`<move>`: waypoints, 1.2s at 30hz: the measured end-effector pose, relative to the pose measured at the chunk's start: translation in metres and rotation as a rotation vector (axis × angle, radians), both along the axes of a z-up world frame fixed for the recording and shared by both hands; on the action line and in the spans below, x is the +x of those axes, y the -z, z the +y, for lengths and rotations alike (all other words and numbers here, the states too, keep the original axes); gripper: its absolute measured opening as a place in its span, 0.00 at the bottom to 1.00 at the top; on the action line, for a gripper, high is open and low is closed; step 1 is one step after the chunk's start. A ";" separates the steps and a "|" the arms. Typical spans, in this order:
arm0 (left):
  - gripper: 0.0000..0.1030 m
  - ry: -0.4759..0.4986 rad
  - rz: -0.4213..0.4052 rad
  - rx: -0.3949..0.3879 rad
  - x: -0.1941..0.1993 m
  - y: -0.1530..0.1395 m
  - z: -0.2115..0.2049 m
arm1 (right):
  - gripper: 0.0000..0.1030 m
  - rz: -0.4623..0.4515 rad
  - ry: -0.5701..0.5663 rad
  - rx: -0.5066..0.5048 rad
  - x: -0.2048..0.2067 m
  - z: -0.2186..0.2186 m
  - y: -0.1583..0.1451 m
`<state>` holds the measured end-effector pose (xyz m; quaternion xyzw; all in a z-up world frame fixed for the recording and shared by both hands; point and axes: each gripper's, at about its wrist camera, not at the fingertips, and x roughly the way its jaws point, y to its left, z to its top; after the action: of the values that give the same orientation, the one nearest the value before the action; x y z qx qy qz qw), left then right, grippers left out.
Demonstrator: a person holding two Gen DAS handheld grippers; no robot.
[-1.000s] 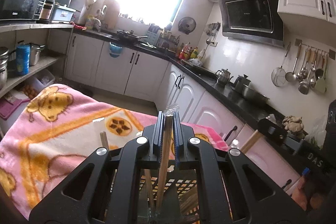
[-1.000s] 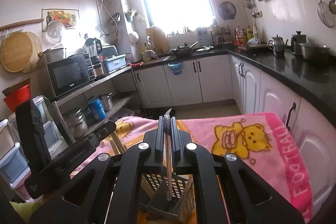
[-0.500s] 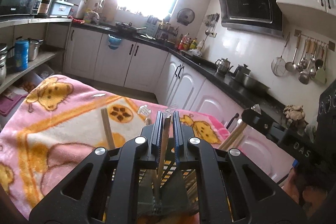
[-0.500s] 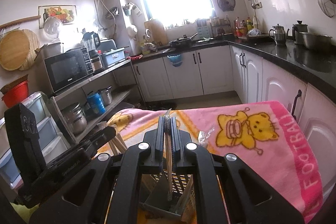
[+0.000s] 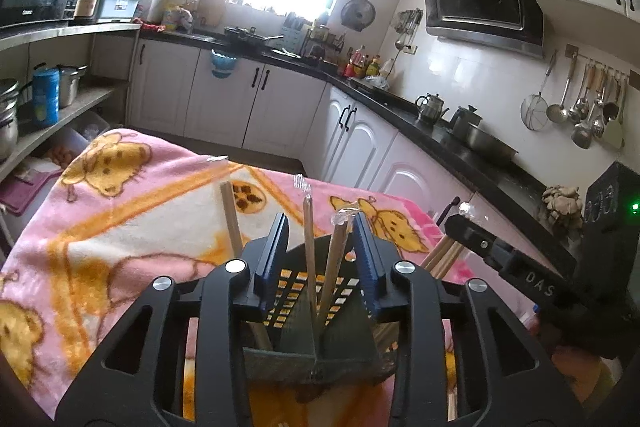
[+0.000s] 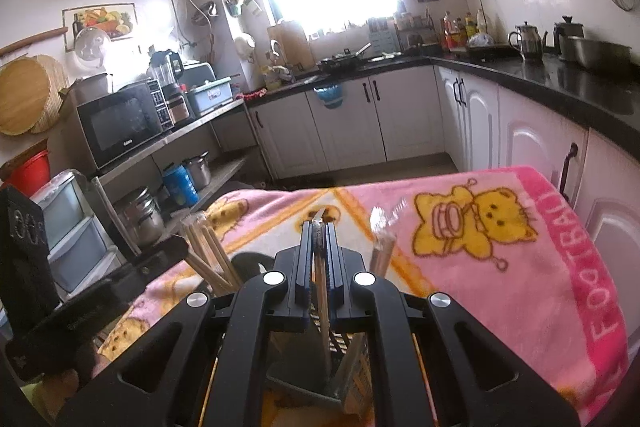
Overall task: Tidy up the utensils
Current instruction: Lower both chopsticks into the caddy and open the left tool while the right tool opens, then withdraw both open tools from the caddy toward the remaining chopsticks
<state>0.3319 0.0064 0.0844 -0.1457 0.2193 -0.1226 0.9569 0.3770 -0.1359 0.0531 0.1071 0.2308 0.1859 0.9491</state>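
Chopsticks being dropped into a dark utensil caddy (image 5: 316,311) standing on the pink blanket-covered desk (image 5: 120,227). Left tool (image 5: 320,259): jaws have just been opening and now stand partly apart; a wrapped chopstick (image 5: 332,267) leans between them, its lower end inside the caddy, apparently released. Right tool (image 6: 319,263), above the caddy: jaws closed tight on 1 chopstick (image 6: 322,311) whose tip reaches into a compartment. Step in hand: depositing. Next move likely calls for the right tool to release and the left tool to withdraw upward without snagging the 2 freed sticks.
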 end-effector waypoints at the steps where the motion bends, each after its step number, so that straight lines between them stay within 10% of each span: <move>1: 0.27 0.001 0.003 0.000 -0.001 0.000 0.001 | 0.06 0.007 -0.001 -0.001 0.000 0.000 0.001; 36: 0.89 -0.030 0.130 0.018 -0.057 0.021 0.026 | 0.48 0.072 0.010 -0.120 -0.055 -0.011 0.007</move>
<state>0.2745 0.0326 0.0634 -0.1482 0.2797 -0.0969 0.9436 0.3222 -0.1471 0.0462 0.0577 0.2750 0.1630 0.9458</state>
